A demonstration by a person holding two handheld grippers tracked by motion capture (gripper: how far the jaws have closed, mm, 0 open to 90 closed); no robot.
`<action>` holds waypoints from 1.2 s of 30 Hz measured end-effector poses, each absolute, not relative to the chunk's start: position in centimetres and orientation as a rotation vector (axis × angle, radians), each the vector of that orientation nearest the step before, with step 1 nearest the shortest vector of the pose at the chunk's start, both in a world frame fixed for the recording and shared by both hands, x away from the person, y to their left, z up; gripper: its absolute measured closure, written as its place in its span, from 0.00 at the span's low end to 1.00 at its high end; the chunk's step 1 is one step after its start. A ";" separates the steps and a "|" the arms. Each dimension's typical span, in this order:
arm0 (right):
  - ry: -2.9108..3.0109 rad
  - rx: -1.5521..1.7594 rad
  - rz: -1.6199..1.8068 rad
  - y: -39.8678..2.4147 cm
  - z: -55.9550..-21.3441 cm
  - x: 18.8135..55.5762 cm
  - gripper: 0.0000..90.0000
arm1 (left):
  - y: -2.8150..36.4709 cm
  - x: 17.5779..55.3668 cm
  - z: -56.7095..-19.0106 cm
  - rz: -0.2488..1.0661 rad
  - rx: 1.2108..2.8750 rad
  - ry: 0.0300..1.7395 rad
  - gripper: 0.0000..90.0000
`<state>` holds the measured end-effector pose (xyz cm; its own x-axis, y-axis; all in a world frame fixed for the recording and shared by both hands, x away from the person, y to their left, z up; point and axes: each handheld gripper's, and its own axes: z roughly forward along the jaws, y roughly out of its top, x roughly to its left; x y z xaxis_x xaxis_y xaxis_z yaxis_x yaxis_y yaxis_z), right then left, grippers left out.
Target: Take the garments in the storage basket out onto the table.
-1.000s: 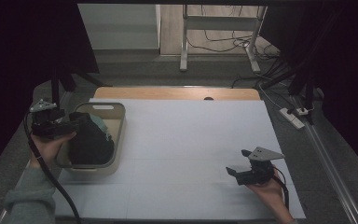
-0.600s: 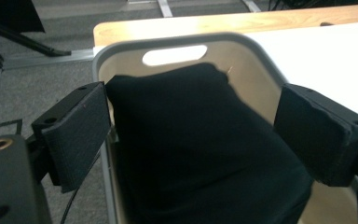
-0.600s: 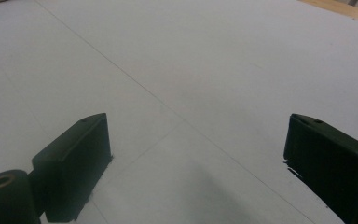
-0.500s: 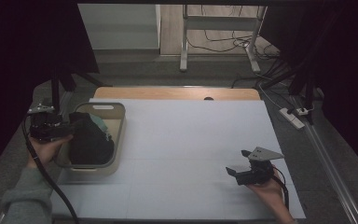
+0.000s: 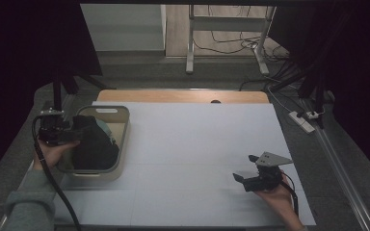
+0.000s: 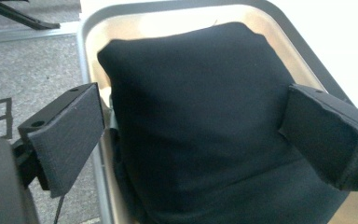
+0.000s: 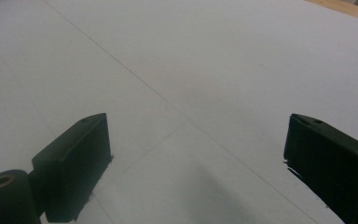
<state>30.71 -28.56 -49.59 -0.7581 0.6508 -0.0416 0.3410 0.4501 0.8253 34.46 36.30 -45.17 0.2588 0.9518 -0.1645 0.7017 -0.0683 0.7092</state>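
- While my jaws have just been spreading wider, the biggest thing in front of me is the table (image 5: 197, 144) w/ its white top; the tray sits on it at its left side.
- Tray (image 5: 120, 118): grey rim, pale inside, w/ the black cloth lying in it.
- Black cloth (image 6: 205, 121) fills most of the tray, bunched up; some pale tray floor shows at the far end, and a bit of something light teal peeks out at the cloth's edge.
- L gripper (image 6: 191, 140) is released: pads stand apart either side of the cloth and don't press on it. One jaw sits at the tray's outer wall, the other over the tray.
- R gripper (image 7: 196, 163) is well apart from the tray, at the table's right front, jaws wide, nothing between them but bare table top.
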 end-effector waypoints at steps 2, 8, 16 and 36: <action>2.354 0.842 1.218 -28.5 -49.6 30.7 0.07 | 36.0 34.6 -45.3 0.440 1.857 1.500 0.07; 2.357 0.841 1.213 -28.5 -49.6 30.7 0.07 | 35.1 35.4 -46.3 0.409 1.934 1.516 0.06; 2.365 0.839 1.207 -28.5 -49.7 30.7 0.07 | 34.4 36.5 -47.3 0.360 1.976 1.556 0.05; 2.366 0.841 1.184 -28.4 -49.7 30.7 0.08 | 32.8 37.7 -48.0 0.375 2.117 1.579 0.10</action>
